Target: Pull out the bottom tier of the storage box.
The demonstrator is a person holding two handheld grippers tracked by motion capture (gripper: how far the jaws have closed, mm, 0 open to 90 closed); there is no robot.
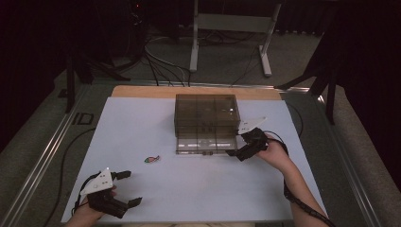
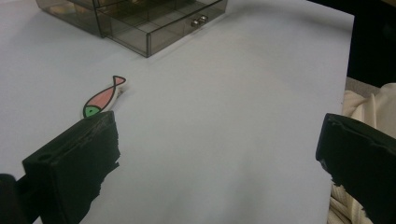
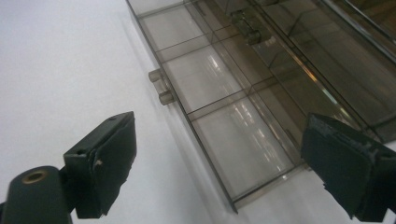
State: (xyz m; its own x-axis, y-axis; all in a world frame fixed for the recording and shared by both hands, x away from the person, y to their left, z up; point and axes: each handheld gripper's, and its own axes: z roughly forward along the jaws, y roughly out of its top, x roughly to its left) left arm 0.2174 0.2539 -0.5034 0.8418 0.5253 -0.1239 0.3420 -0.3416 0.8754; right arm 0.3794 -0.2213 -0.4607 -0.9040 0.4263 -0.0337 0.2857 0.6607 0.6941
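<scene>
A smoky clear plastic drawer box (image 1: 206, 115) stands at the middle of the white table. Its bottom drawer (image 1: 205, 144) is pulled out toward me; the compartments look bare, and two small knobs (image 3: 160, 86) stick out of its front. My right gripper (image 1: 239, 152) hovers at the drawer's right front corner, jaws wide apart, nothing between them. A small pink fish-shaped piece with a green head (image 1: 152, 159) lies flat left of the drawer, also seen as the fish (image 2: 103, 97) in the left gripper view. My left gripper (image 1: 128, 188) rests open near the front left edge, nothing in it.
The white sheet (image 1: 142, 127) covers the table, with a wooden strip (image 1: 142, 91) at the back. Cables and a metal stand's legs (image 1: 227, 42) lie on the floor behind. A cable (image 1: 66, 151) runs off the table's left side.
</scene>
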